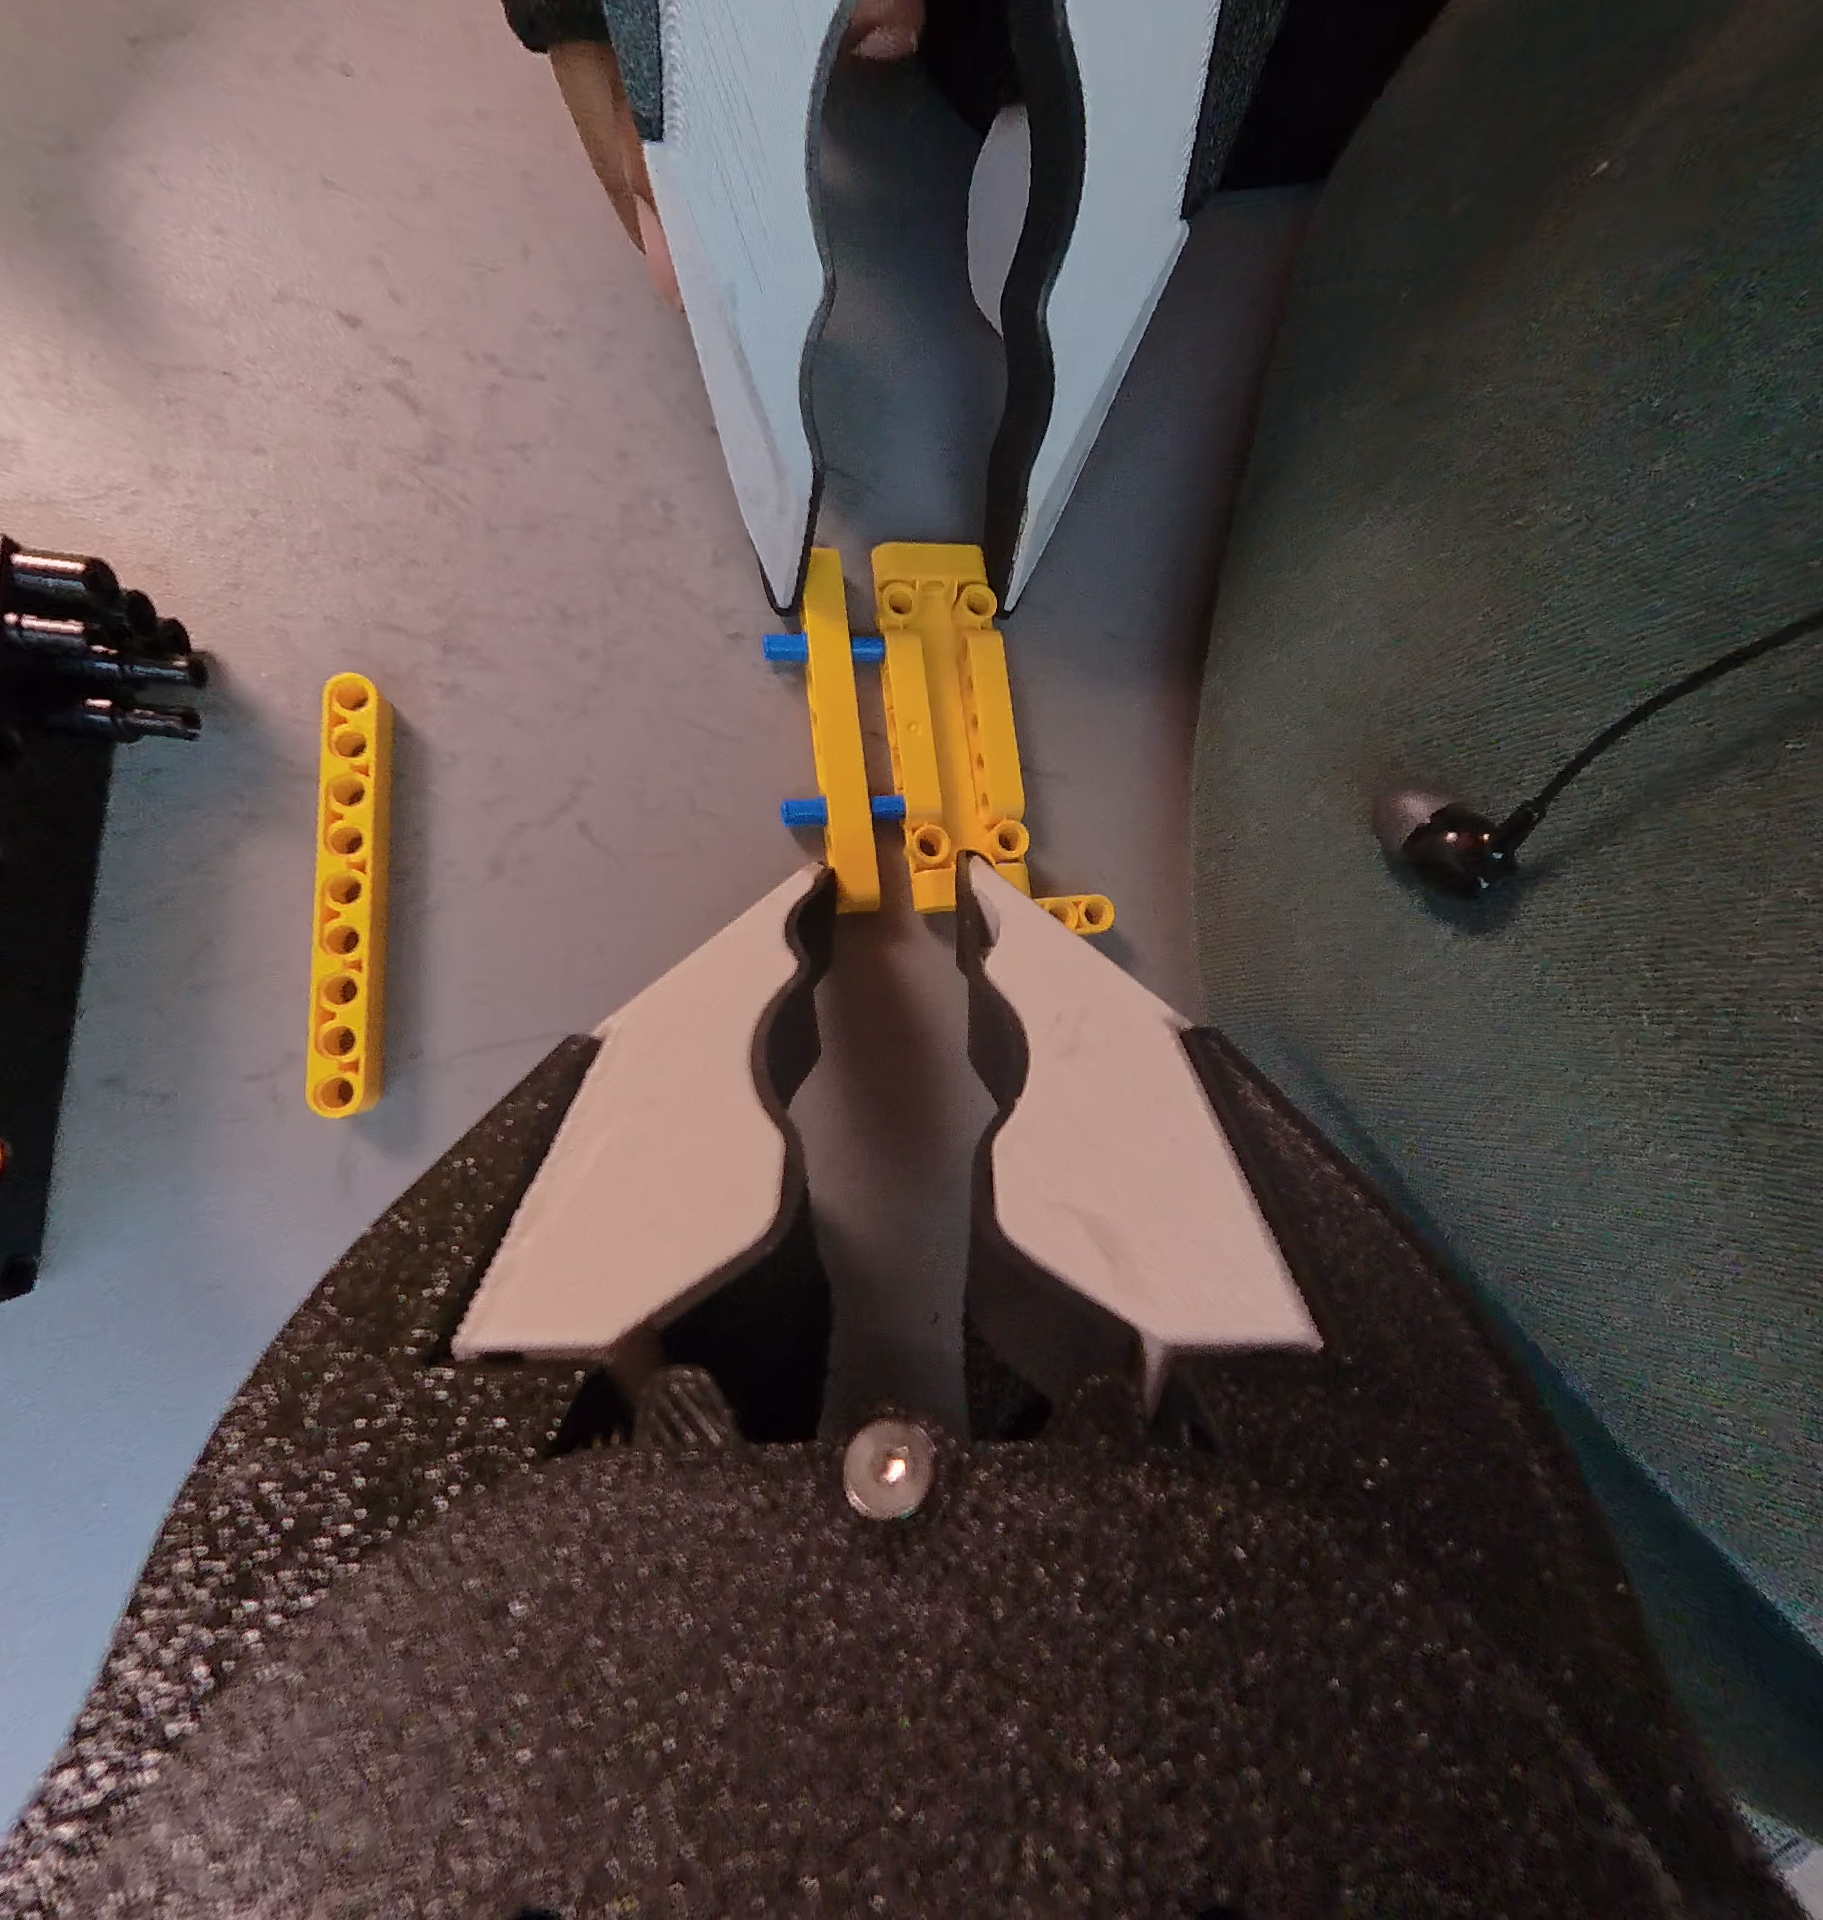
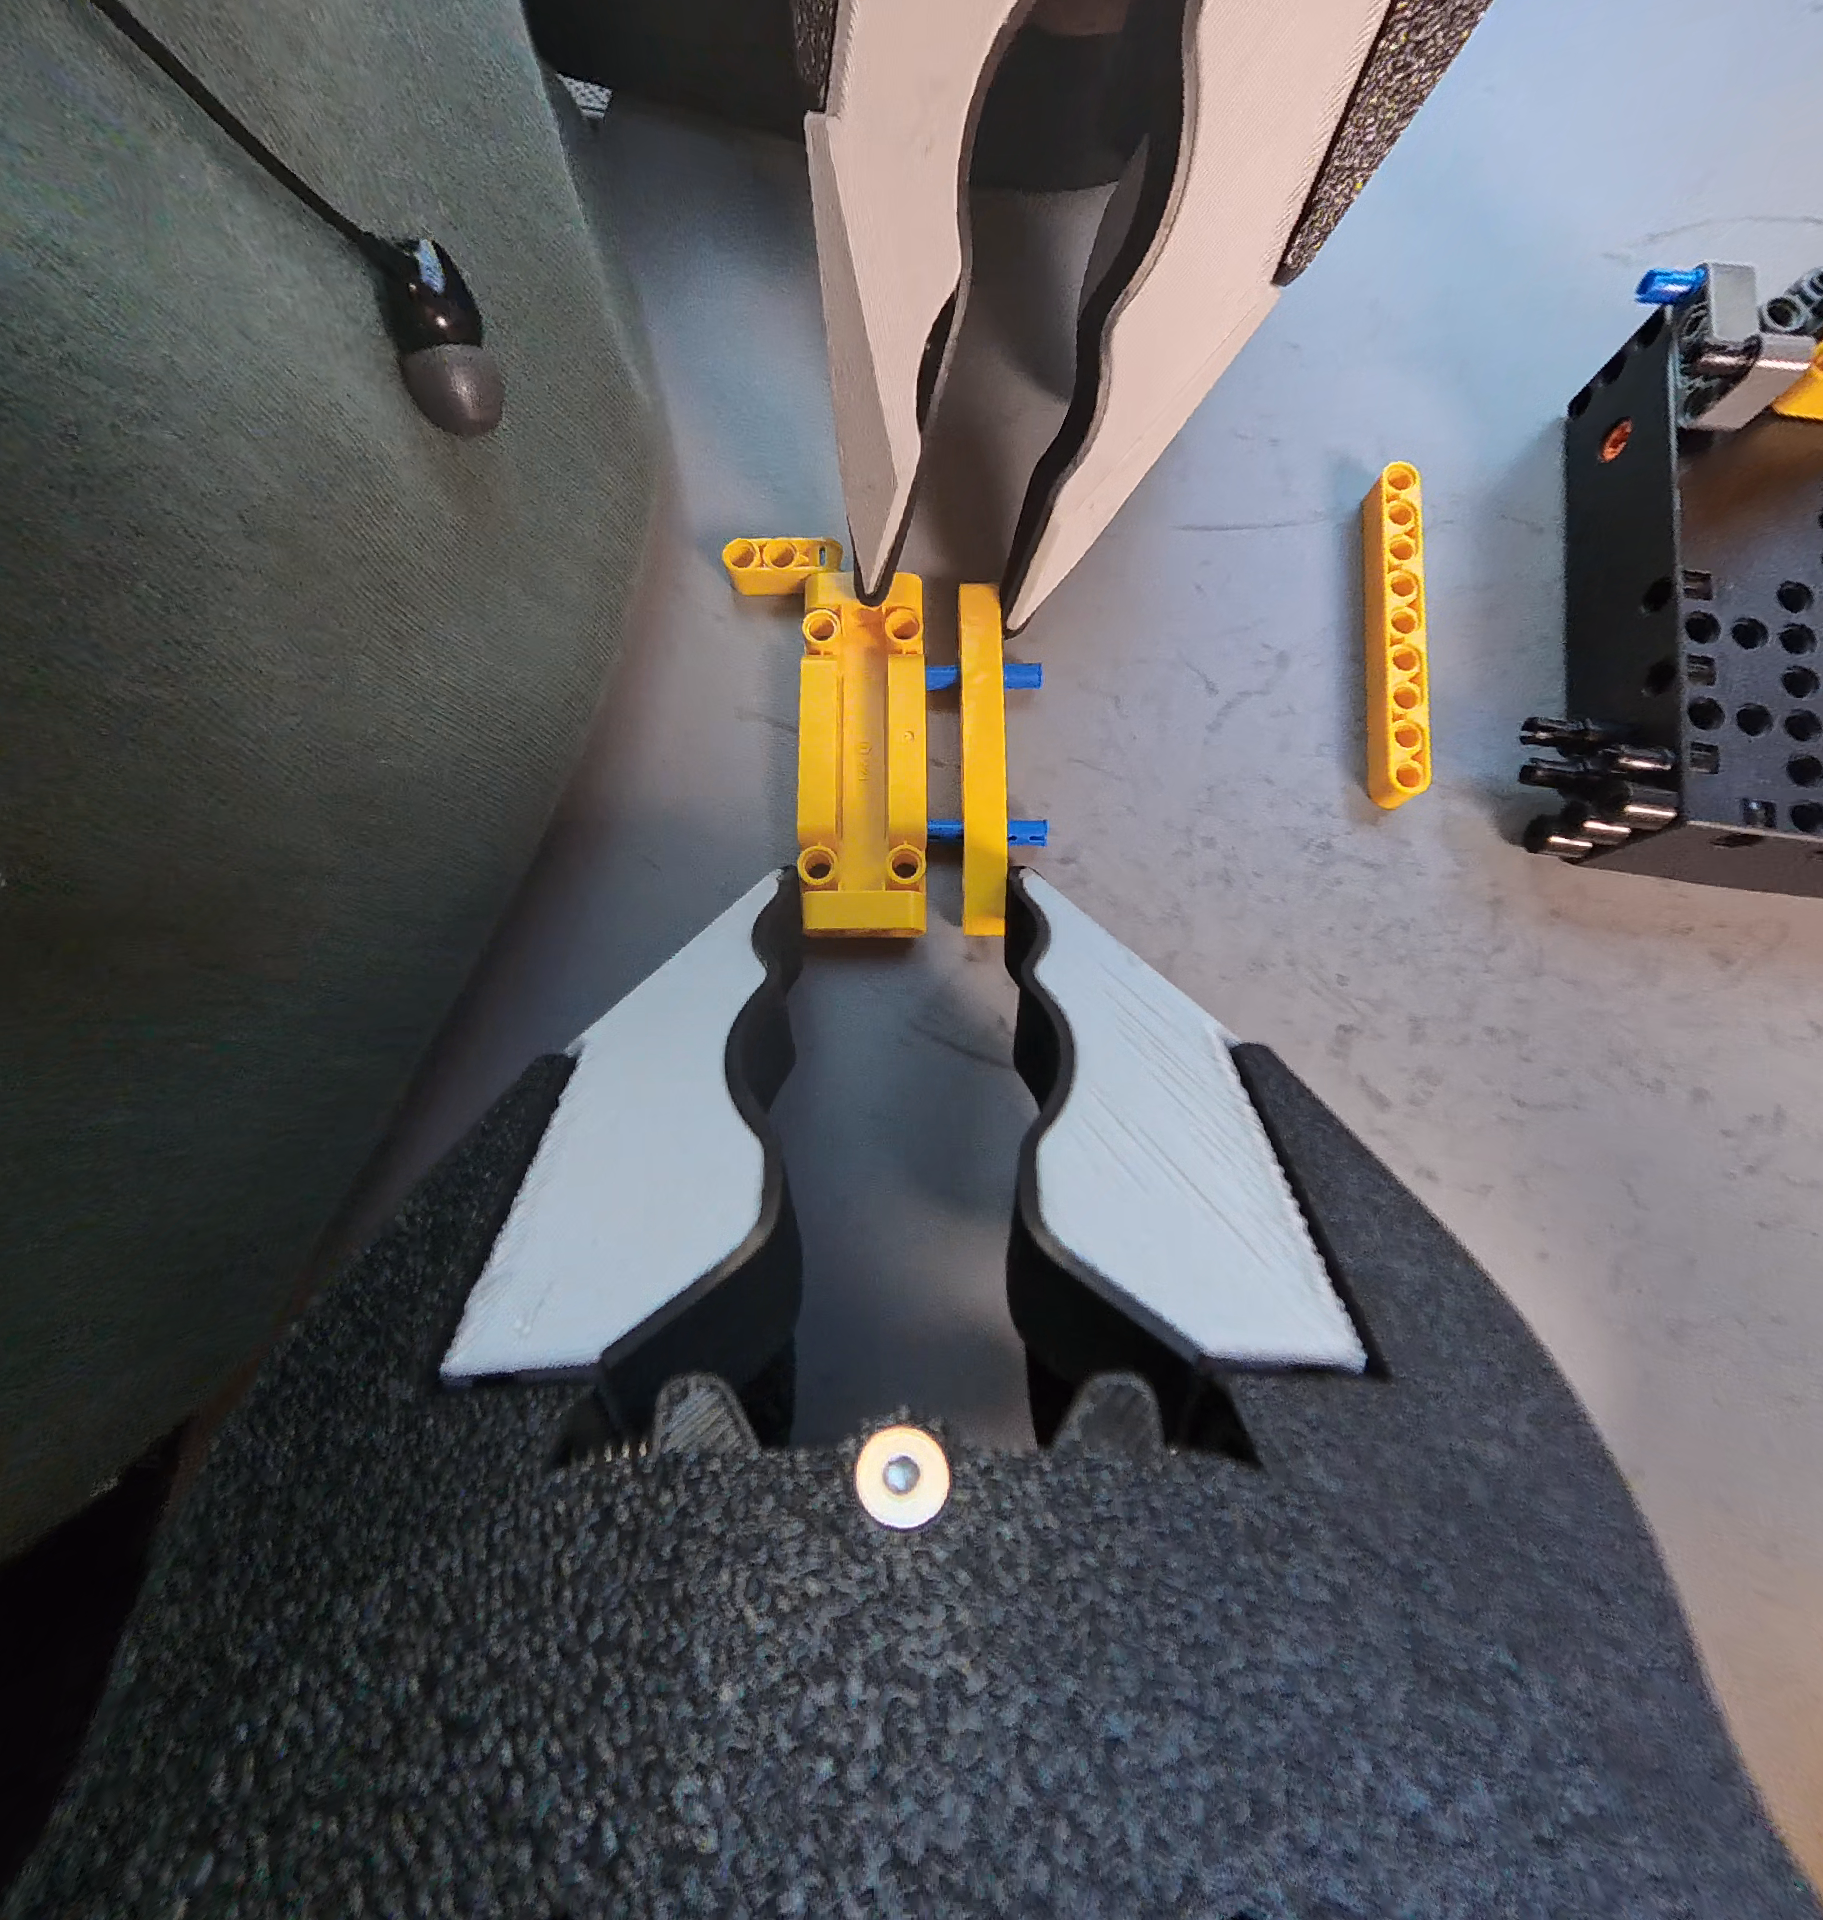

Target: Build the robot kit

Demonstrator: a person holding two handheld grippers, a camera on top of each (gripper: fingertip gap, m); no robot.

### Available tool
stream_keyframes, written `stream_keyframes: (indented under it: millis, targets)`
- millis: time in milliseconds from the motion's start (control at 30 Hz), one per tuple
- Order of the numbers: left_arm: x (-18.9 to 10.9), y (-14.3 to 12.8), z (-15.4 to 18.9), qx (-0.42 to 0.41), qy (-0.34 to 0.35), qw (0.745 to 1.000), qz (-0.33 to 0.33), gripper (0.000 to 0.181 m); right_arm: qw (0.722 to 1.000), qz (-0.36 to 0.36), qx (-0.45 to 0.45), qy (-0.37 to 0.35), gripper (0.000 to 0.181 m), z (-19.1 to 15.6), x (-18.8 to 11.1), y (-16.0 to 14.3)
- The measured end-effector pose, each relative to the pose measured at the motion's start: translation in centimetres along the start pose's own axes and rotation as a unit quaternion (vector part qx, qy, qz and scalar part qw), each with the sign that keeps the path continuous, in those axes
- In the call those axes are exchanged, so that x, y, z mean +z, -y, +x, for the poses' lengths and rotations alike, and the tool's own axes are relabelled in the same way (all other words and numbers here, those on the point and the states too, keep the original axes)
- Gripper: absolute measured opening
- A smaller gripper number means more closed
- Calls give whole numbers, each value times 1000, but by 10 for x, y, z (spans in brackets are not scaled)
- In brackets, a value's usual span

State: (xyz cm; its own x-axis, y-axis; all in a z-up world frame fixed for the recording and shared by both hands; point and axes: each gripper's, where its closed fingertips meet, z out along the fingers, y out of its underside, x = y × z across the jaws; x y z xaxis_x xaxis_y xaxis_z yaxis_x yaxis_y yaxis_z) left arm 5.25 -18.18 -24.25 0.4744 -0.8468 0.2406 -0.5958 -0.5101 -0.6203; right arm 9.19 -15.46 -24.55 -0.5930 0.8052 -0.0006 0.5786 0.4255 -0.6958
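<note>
Now both grippers meet end to end over a yellow panel piece (image 1: 948, 727) and a yellow beam (image 1: 842, 738) joined by two blue pins (image 1: 798, 649) on the grey tabletop (image 1: 367, 364). Left gripper (image 1: 896, 883) and right gripper (image 2: 902, 894) each straddle the pair with jaws parted — fingertips touching its outer edges. A loose holed yellow beam (image 1: 348, 894) lies apart, near a black block (image 1: 13, 935).

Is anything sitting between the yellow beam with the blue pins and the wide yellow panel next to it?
Nothing visible: only bare grey table shows between the yellow pinned beam and the wide yellow panel, bridged by two blue pins.
</note>
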Motion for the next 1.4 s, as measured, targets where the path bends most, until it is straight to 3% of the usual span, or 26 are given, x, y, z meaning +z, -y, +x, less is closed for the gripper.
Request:
stream_keyframes:
  millis: [200,300,600,800,933,1167,1400]
  targets:
    - [0,0,0,-6,-7,1000,0,23,1000,-11,14,-2,39,-1,0,0]
    - [-1,0,-2,6,5,1000,-10,35,1000,-16,15,-3,37,-3,0,0]
    - [-2,-3,-8,36,55,997,-50,32,999,-24,23,-20,33,-3,1,0]
    - [-8,-6,-2,14,37,998,-39,31,999,-9,33,-5,45,-7,-5,4]
    - [-13,-3,-1,3,39,999,-20,32,998,17,52,-13,38,5,-11,15]
    - [-1,-1,4,-6,27,999,-19,30,999,-37,5,8,33,5,7,14]
    - [4,4,11,-5,22,1000,-8,25,998,-62,-33,-1,29,5,8,13]
